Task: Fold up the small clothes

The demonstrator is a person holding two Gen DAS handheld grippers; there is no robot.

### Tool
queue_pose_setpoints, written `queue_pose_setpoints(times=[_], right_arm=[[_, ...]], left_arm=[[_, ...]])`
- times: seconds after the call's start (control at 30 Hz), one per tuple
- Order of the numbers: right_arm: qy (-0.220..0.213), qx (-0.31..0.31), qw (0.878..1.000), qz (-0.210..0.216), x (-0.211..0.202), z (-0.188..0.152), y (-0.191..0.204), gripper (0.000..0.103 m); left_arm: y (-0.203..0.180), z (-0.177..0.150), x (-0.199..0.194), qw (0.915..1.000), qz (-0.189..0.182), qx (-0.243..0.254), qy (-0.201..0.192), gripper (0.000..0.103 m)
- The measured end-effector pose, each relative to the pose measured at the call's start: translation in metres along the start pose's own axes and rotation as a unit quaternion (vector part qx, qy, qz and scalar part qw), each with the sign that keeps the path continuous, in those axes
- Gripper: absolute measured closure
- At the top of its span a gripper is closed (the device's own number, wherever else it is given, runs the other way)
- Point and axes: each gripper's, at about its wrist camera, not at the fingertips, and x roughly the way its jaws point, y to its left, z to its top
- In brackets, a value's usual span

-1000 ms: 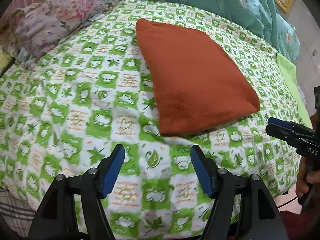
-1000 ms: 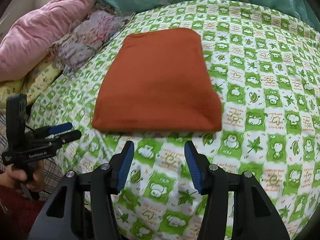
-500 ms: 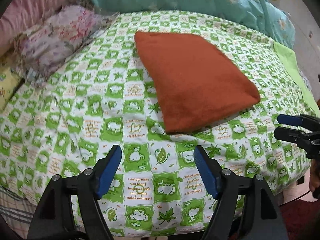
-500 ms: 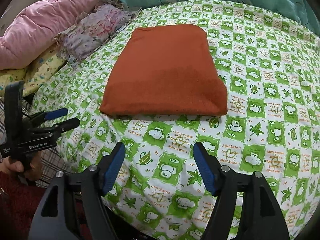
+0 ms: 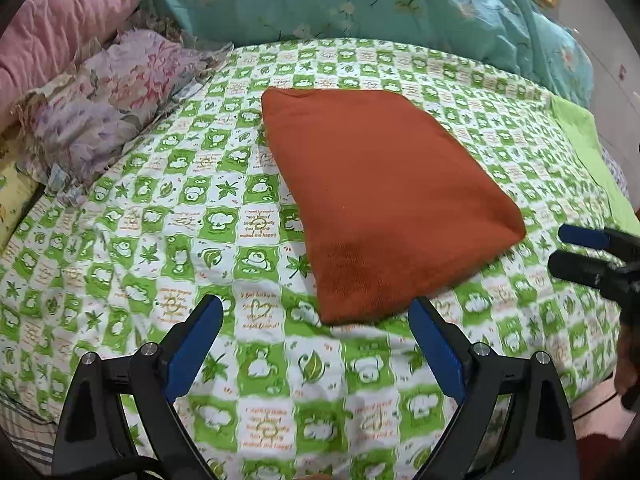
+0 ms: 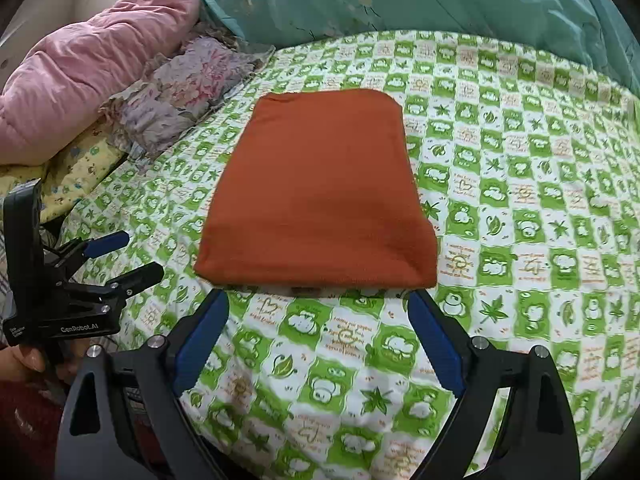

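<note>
Both grippers backed off; folded cloth (image 6: pixel 316 188) hides its layers.

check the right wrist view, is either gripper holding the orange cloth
No: the orange cloth lies folded flat on the bedsheet, and the right gripper and left gripper both have open, empty jaws.

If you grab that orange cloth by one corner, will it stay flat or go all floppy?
Probably floppy: the folded rust-orange fleece cloth looks soft, with rounded edges. Lifted by one corner, its layers would likely droop open. It looks fuzzy, so it should drag on the green-checked bedsheet rather than slide.
</note>
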Motion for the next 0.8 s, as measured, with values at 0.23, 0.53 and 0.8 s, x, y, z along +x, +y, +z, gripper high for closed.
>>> queue_pose_setpoints(times=[0.23,0.53,0.8], right_arm=[[0.018,-0.004,1.000,-0.005,0.025,0.005,0.000,0.012],[0.023,-0.006,1.000,0.000,0.039,0.017,-0.001,0.012],[0.025,-0.011,1.000,0.003,0.045,0.020,0.002,0.012]], left_arm=[[0.002,0.011,0.018,0.9998,0.009,-0.013,0.010,0.009],[0.001,0.016,0.031,0.9990,0.029,-0.018,0.029,0.008],[0.001,0.022,0.033,0.9987,0.033,-0.025,0.029,0.008]])
